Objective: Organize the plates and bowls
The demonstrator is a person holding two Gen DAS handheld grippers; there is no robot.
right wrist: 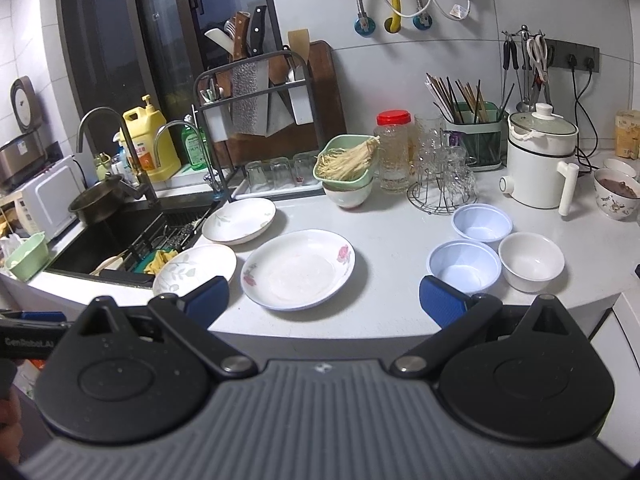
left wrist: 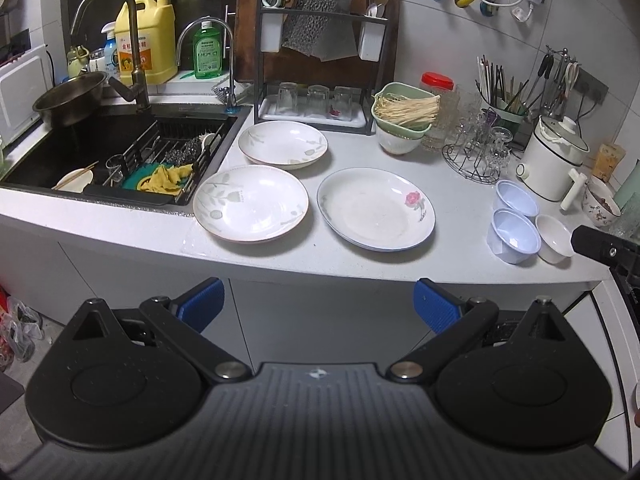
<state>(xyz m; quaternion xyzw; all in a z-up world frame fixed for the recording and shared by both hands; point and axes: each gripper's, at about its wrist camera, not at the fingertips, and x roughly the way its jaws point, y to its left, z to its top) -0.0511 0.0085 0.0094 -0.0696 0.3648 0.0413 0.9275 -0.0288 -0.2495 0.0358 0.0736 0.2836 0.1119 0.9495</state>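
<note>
Three plates (left wrist: 375, 209) are lying apart on the tabletop (left wrist: 400, 264); both my left tongs (left wrist: 319, 300) and right tongs (right wrist: 324, 300) are hanging apart, empty; I am judging stacking is next.

Dim indoor light, strong fisheye bending

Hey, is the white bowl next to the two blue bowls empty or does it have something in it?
Empty: the right wrist view looks into the white bowl and shows only bare white inside.
</note>
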